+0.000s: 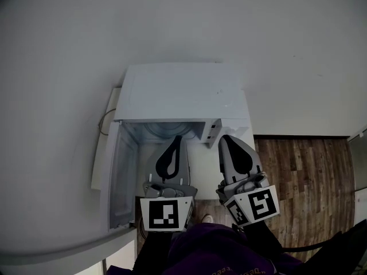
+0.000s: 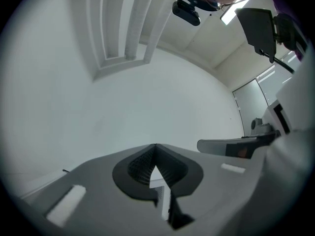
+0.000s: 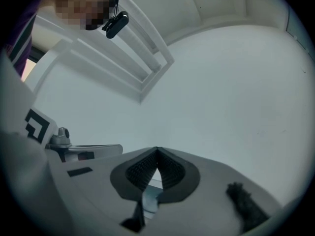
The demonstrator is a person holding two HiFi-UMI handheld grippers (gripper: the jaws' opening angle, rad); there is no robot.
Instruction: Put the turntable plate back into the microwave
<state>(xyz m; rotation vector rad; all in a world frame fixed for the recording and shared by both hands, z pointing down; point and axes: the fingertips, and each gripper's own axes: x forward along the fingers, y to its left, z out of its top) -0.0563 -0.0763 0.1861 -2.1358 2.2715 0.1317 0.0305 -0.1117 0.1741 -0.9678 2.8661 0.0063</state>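
White metal forms the microwave (image 1: 183, 90), which stands against the far wall (image 1: 258, 33) with its door (image 1: 122, 173) swung wide open to the left. The turntable plate (image 1: 162, 130) is inside the cavity, a pale glassy disc lying flat on the cavity floor with only its near part visible under the top of the oven. The left gripper (image 1: 176, 137) is held in front of the opening. In the head view its tip overlaps the near edge of the plate, though I cannot tell whether it reaches inside. Its jaws are pressed together at the tips with nothing between them, and its own view looks onto bare wall and ceiling. The right gripper (image 1: 225, 137) is beside it to the right, near the control panel (image 1: 213, 132) at the microwave's right front corner. Its jaws are also closed tip to tip and empty. Each gripper appears at the edge of the other's view, so the two are side by side and apart. The marker cubes (image 1: 166, 213) sit at the near ends of both tools, just above a purple sleeve (image 1: 212, 251). Dark wood floor (image 1: 304, 171) shows to the right of the microwave, and a thin cable (image 1: 103, 122) loops out on its left side.
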